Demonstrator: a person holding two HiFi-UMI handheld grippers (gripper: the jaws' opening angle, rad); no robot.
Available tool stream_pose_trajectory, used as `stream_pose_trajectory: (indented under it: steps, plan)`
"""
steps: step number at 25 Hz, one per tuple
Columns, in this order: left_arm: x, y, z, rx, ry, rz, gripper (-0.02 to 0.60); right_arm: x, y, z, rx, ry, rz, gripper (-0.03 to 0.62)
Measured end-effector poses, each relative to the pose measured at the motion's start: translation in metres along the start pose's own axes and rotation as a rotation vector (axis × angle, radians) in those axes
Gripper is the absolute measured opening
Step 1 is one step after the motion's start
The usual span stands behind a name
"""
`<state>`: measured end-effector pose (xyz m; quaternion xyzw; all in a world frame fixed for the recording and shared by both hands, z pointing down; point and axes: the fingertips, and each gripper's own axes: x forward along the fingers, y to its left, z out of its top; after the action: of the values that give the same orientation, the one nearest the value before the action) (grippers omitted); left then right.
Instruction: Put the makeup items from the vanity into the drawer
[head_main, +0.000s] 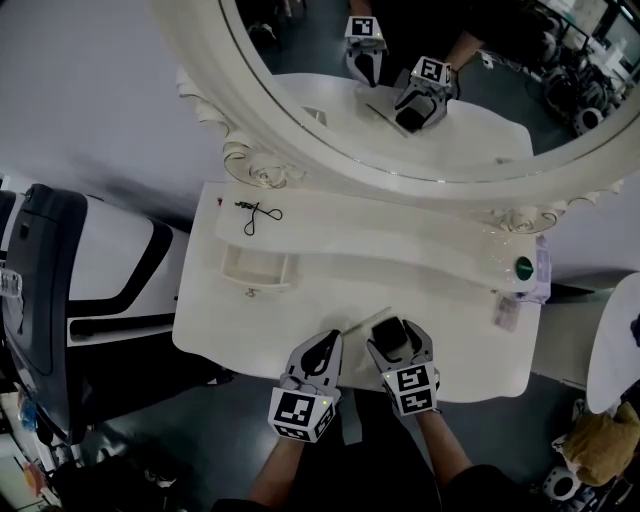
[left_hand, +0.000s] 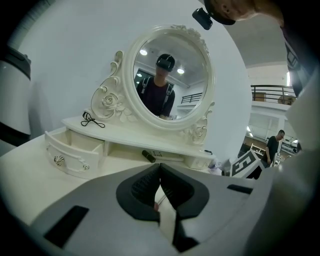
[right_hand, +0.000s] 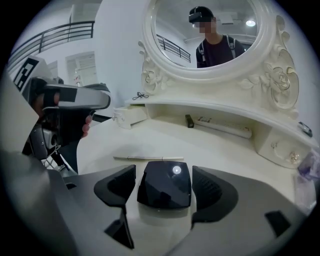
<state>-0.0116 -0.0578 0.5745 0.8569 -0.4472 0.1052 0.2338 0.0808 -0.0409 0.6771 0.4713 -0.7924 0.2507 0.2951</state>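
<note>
Right gripper (right_hand: 164, 172): my jaws spread, compact (right_hand: 165, 192) between them, untouched.
Left gripper (left_hand: 160, 172): my jaws pressed together.
Stick (right_hand: 147, 158): on tabletop (right_hand: 225, 150), compact's 12 o'clock.
Drawer (head_main: 255, 268): open, 10 o'clock.

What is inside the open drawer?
Nothing shows in the pulled-out part of the drawer, just its bare white floor. The part further back is covered by the shelf.

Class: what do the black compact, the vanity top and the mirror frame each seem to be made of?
Black compact: likely glossy hard plastic; it carries a sharp light spot. Vanity top: smooth white with a soft sheen, probably painted or lacquered board. Mirror frame: white moulded or carved scrollwork; material unclear.
</note>
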Motion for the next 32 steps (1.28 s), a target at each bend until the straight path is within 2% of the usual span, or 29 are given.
stream_pose_trajectory:
  steps: [5, 17, 20, 32]
  plan:
    - [-0.001, 0.005, -0.006, -0.008, 0.007, 0.009, 0.015, 0.01, -0.004, -0.01, -0.009, 0.052, -0.024, 0.336]
    - [-0.005, 0.013, -0.008, -0.017, 0.009, 0.029, 0.014, 0.011, -0.007, -0.01, 0.003, 0.061, -0.028, 0.335]
    - [-0.008, 0.013, 0.0, -0.01, -0.001, 0.031, 0.015, 0.005, -0.005, 0.0, 0.027, 0.039, -0.01, 0.336]
    - [-0.025, 0.001, 0.038, 0.036, -0.057, 0.036, 0.014, -0.044, 0.003, 0.051, 0.01, -0.091, 0.009, 0.336]
